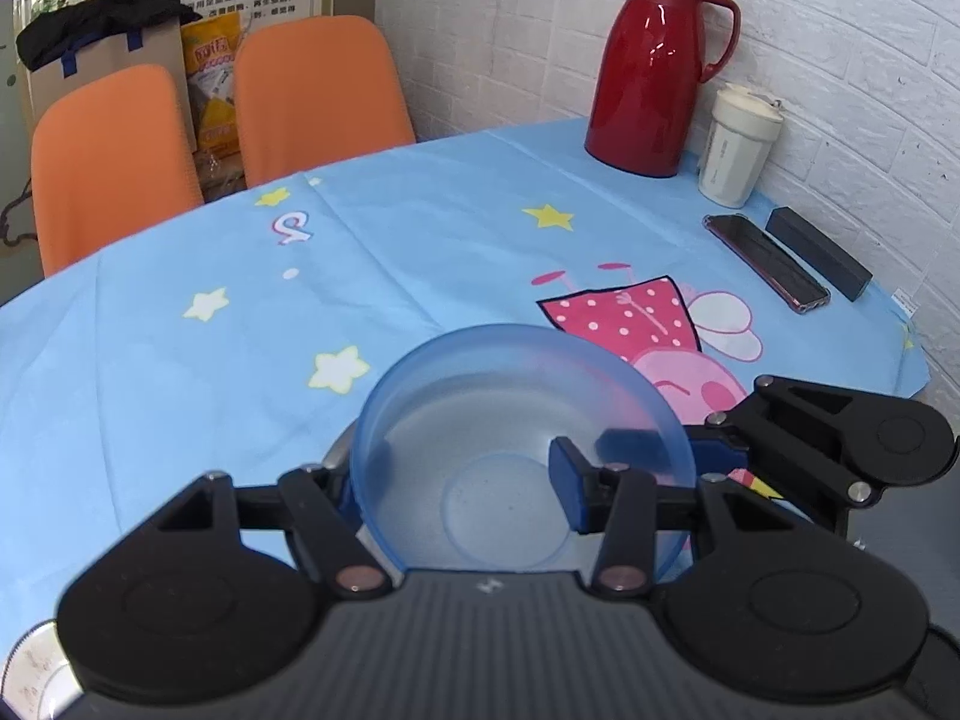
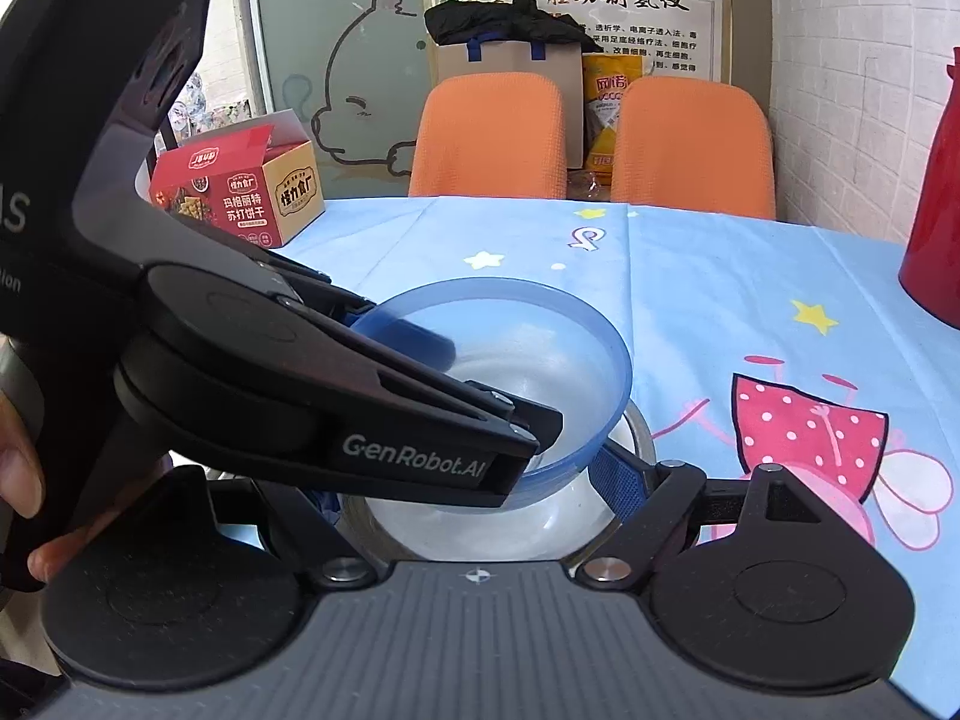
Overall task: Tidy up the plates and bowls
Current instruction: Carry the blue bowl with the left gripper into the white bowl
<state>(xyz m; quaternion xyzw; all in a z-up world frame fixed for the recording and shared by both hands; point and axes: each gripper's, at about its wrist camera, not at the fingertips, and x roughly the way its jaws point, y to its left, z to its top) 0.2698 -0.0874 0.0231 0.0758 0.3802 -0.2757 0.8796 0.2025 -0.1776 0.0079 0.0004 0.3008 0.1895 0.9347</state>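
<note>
A translucent blue bowl (image 1: 480,420) sits tilted on top of a clear glass bowl (image 2: 480,531), seen in both wrist views (image 2: 528,348). My left gripper (image 1: 456,486) spans the blue bowl with one pad inside it and one outside its left wall; it looks open around the bowl. My right gripper (image 2: 480,498) straddles the glass bowl under it, with a blue pad (image 2: 618,480) against the glass rim. The right gripper also shows in the left wrist view (image 1: 648,450), one pad inside the blue bowl's right rim.
A red thermos (image 1: 654,66), a white cup (image 1: 741,144), a phone (image 1: 768,261) and a black box (image 1: 819,252) stand at the far right. A red snack carton (image 2: 240,186) sits at the left edge. Two orange chairs (image 2: 588,138) stand behind the table.
</note>
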